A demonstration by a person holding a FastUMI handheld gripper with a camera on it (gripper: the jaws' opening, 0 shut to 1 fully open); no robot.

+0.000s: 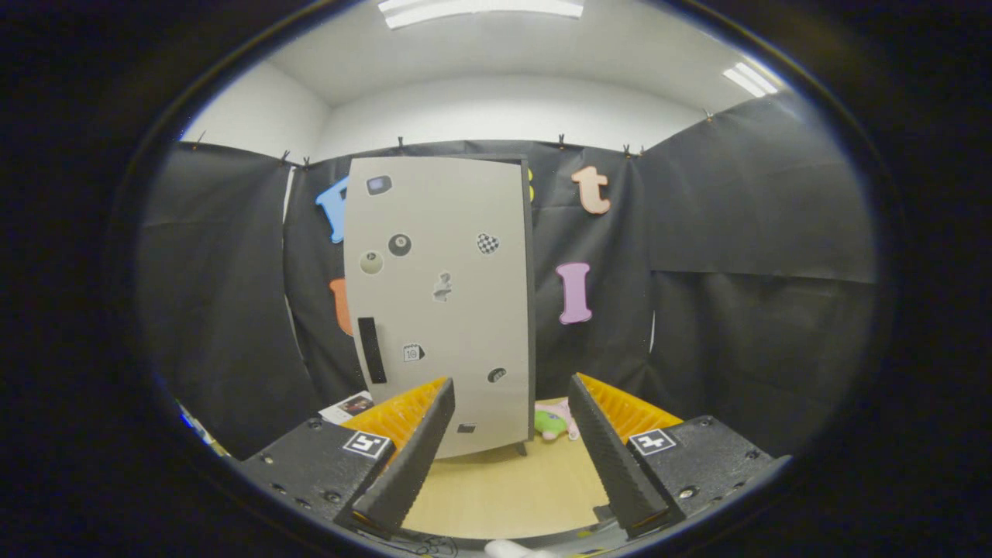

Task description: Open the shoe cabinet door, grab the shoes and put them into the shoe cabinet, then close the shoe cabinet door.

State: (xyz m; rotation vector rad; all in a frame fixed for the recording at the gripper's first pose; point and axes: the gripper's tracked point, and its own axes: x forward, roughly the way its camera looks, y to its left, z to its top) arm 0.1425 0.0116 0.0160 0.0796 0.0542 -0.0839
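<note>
- A small printed card or booklet [350, 404], white with a dark picture on it, lies on the floor just left of the cabinet's foot, partly hidden behind the left finger.
- The tall pale grey shoe cabinet [442, 310] stands upright on the light wooden floor [504, 488], backed against the black cloth wall [736, 256], beyond the fingers and a little left of the gap between them.
- Its flat grey door [465, 209] faces the camera and looks closed, flush with the dark side panel along its right edge.
- A narrow black vertical handle [371, 349] sits low on the door near its left edge.
- Small stickers dot the door, among them a black billiard-ball sticker [400, 245] and a black-and-white checked heart sticker [487, 243].
- The gripper [511, 407] is held low with its two fingers spread wide apart, nothing between them but bare floor; the left fingertip overlaps the cabinet's lower part in this view.
- A small green and pink soft shoe or toy [554, 422], hard to tell which, lies on the floor just right of the cabinet's base, between the fingertips and beyond them.
- White ceiling light strips [480, 9] shine overhead.
</note>
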